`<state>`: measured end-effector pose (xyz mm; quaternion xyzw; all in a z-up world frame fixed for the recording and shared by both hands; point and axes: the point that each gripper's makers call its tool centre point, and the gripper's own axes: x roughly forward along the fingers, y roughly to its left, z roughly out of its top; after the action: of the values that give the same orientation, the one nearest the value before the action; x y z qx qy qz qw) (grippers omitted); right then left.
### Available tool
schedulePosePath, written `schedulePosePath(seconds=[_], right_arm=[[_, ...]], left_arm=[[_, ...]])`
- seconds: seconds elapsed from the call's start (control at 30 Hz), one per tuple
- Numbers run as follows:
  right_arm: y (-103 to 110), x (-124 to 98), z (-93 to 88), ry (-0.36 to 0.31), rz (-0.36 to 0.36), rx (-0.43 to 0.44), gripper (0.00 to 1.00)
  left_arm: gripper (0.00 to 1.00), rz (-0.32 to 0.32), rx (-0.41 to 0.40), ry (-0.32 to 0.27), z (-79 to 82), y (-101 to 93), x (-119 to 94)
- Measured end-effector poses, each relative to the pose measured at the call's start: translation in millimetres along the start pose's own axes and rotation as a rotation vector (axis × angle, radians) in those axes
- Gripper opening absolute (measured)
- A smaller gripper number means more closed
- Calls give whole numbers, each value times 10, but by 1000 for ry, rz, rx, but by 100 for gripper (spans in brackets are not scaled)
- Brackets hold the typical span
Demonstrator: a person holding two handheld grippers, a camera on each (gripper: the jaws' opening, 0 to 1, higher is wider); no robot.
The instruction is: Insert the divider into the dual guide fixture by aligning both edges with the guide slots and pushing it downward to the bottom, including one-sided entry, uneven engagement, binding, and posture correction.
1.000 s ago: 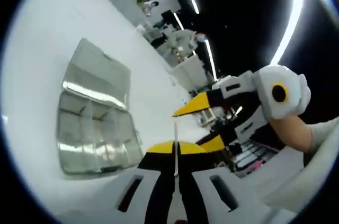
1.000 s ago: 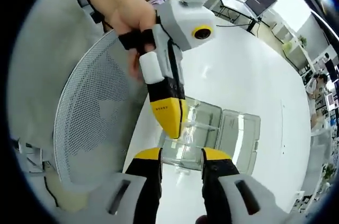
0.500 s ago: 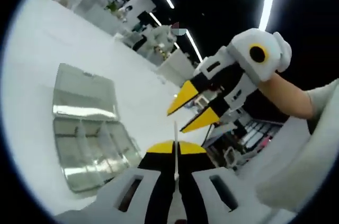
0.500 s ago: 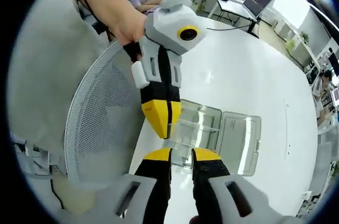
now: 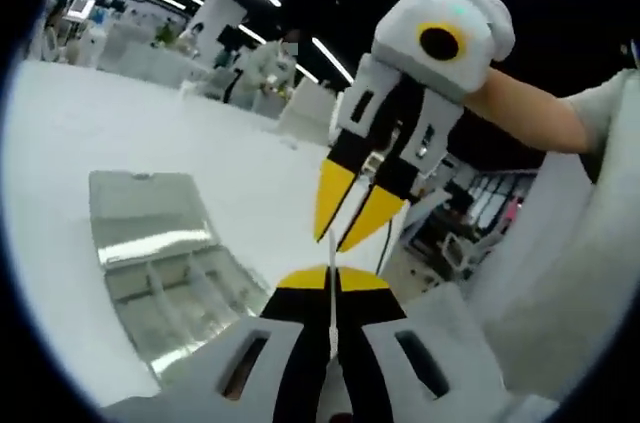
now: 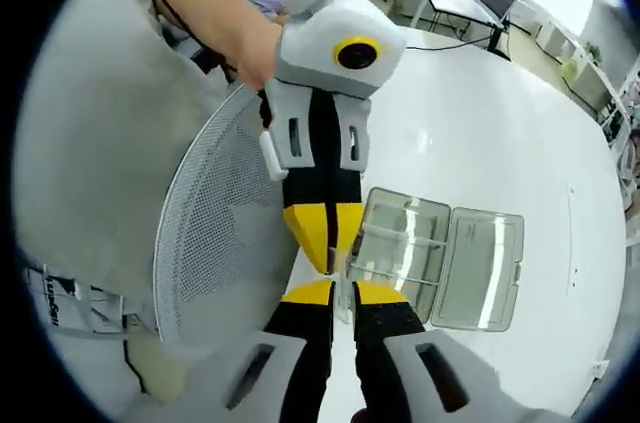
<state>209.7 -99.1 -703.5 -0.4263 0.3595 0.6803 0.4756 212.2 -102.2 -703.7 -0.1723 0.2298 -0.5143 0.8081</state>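
Note:
A thin clear divider stands upright between the jaws of my left gripper, which is shut on it. My right gripper reaches in from the upper right, and its yellow fingertips straddle the divider's top edge with a narrow gap. In the right gripper view, the right gripper has its jaws drawn close with the divider between them. There the left gripper points down at them from above. The clear fixture box lies on the white table beyond, lid open flat. It also lies at lower left in the left gripper view.
A grey mesh chair back and a person's grey clothing lie to the left in the right gripper view. The white table spreads beyond the box. Desks and monitors stand far behind.
The right gripper's jaws have narrowed from wide open to nearly together. The two grippers have come together tip to tip at the divider.

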Motion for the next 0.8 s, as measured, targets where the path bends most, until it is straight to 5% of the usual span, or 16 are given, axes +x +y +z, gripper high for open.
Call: schedulePosePath(seconds=[0.53,0.8], right_arm=[[137,83,-59,26,67,21,0],[167,71,-62,21,88,125,0]], left_arm=[[0,-14,165,43,-64,-68,21],[0,-14,173,47,-74,-77,29]])
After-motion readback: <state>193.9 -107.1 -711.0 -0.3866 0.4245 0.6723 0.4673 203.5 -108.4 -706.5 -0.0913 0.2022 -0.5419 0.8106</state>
